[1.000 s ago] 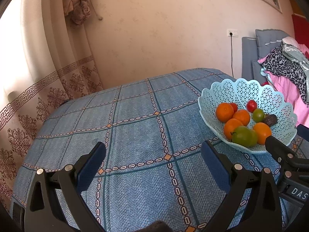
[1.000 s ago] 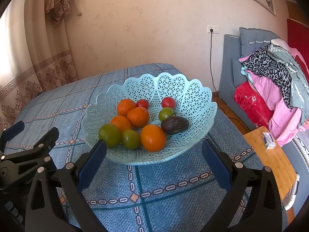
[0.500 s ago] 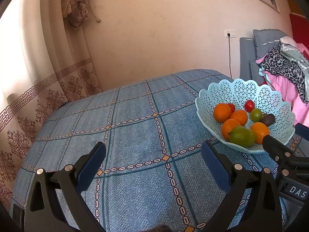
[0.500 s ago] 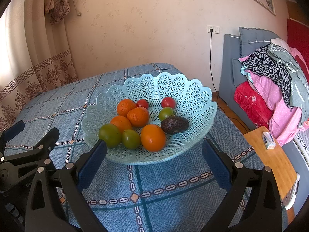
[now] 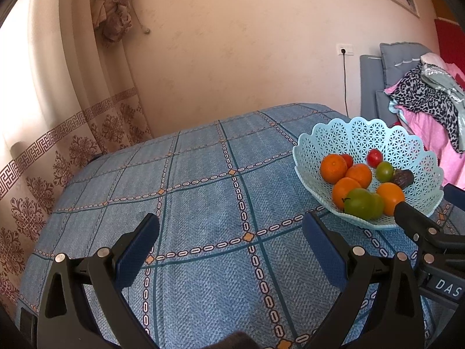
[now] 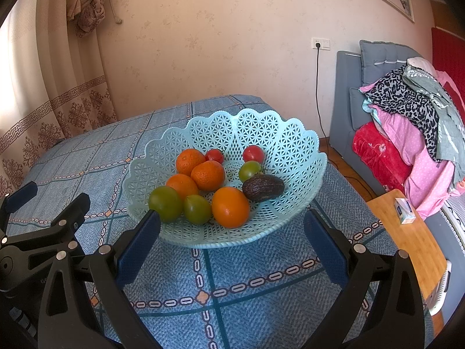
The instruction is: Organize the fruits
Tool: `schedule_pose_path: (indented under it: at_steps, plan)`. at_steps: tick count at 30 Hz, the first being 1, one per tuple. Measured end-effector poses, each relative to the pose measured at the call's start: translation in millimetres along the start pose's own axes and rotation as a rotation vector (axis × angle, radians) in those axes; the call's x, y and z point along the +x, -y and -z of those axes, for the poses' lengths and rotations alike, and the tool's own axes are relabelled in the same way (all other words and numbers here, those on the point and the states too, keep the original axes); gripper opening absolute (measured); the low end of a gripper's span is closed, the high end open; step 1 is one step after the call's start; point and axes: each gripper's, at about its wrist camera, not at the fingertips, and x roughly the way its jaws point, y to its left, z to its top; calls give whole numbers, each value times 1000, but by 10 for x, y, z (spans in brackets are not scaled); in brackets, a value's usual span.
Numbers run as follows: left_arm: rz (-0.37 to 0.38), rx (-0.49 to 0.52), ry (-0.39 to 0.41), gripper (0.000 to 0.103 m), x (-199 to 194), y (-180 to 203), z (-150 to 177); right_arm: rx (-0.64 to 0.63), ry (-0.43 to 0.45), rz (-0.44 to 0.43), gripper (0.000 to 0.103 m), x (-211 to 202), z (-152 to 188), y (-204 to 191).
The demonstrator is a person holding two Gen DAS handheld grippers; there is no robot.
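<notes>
Resting on the blue plaid tablecloth point(image 6: 255, 290), the pale blue lattice fruit basket point(image 6: 290, 148) holds all visible fruit: four oranges, two red tomatoes, three green fruits and one dark avocado point(image 6: 263, 187). Nearest the front rim sit a large orange point(image 6: 230, 207), with two green fruits point(image 6: 165, 203) to its left; one of the tomatoes point(image 6: 253, 154) lies toward the back, just above a smaller green fruit point(image 6: 250, 171) that touches the avocado.

Right gripper point(image 6: 232, 241): fingers spread wide, empty, hovering just in front of the basket's near rim, blue pads point(image 6: 138, 250) flanking it without visible contact.

Left gripper point(image 5: 231, 250): likewise spread wide and empty, positioned over bare tablecloth to the left of the basket point(image 5: 366, 133), well apart from the fruit. Its right-hand neighbour's black frame shows at the lower right of the left wrist view.

Surroundings: patterned beige curtain point(image 5: 66, 145) at left, tied back with a knot; beige wall with a socket point(image 6: 321, 43) and black cord; grey sofa point(image 6: 345, 110) heaped with clothing point(image 6: 407, 133) at right; a wooden side surface point(image 6: 407, 247) carrying a small carton point(image 6: 404, 210)
</notes>
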Motion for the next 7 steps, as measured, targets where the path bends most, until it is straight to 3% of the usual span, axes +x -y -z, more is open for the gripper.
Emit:
schedule_pose_path:
  at_steps: [7]
  plan:
    - [-7,-16,-14,98,35,-34,-17,0,0,0,100,0,0,2]
